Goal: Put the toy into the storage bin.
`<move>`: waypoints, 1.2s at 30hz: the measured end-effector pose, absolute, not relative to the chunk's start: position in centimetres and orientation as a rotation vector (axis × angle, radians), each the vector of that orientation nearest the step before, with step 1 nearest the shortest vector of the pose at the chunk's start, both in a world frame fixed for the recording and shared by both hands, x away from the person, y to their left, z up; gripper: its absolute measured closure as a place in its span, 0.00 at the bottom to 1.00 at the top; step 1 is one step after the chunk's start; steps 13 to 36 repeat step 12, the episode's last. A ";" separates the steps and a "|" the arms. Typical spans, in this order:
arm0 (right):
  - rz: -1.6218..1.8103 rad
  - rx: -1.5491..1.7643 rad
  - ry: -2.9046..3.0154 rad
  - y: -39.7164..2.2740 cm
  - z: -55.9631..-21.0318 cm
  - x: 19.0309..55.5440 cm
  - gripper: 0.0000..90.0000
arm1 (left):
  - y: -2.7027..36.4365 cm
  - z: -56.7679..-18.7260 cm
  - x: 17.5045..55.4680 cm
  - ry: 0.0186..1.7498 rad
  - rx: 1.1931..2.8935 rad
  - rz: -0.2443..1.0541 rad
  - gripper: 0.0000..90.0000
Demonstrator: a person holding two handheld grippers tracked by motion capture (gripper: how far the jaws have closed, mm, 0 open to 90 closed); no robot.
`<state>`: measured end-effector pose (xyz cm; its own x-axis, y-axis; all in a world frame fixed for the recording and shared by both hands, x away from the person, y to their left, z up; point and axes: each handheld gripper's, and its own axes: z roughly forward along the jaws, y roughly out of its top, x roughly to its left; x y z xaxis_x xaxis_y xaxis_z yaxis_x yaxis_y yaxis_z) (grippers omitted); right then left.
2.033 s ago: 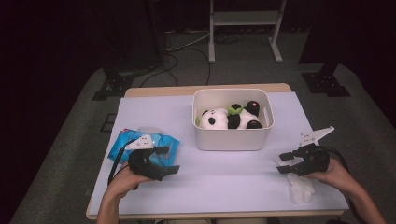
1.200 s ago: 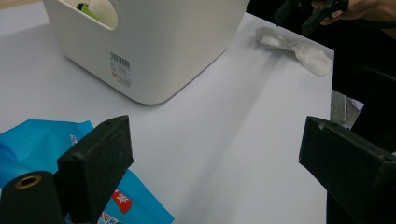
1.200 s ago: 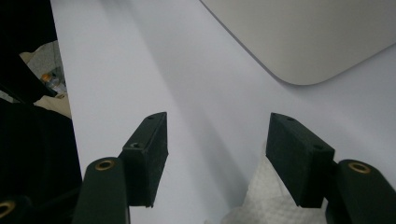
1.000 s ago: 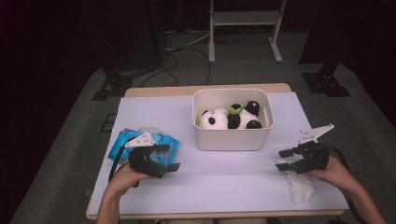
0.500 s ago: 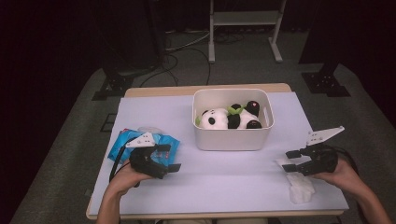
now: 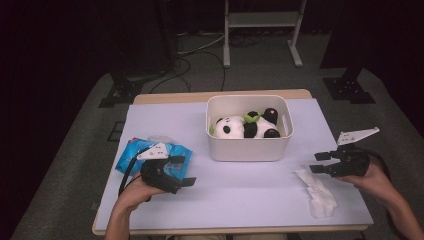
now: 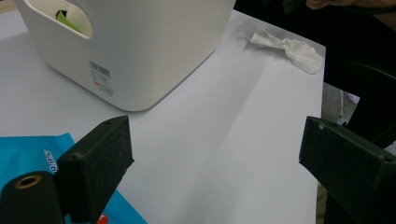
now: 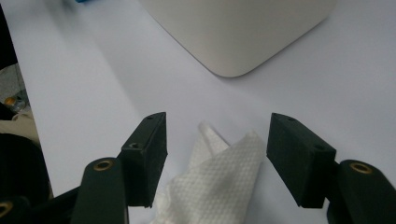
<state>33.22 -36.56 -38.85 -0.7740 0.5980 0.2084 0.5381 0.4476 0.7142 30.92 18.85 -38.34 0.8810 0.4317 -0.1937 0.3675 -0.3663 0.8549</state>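
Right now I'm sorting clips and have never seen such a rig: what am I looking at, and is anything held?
A person at a table holds a handheld two-jaw tool in each hand. One picture comes from a camera overhead; the other two ride on the tools and look along their black jaws. On the table stand a white bin with a panda toy inside, a blue packet and a crumpled white tissue. The left gripper is open over bare table beside the packet. The right gripper is open just above the tissue, its jaws either side. Nothing is held.
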 end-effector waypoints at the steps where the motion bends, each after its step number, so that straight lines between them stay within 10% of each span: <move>1: 1.245 1.031 2.605 -36.6 -38.8 33.2 0.41 | 18.8 -38.3 30.9 0.580 1.992 0.076 0.10; 36: 1.264 1.015 2.601 -36.7 -39.0 32.3 0.40 | 18.3 -38.4 31.0 0.579 2.001 0.076 0.10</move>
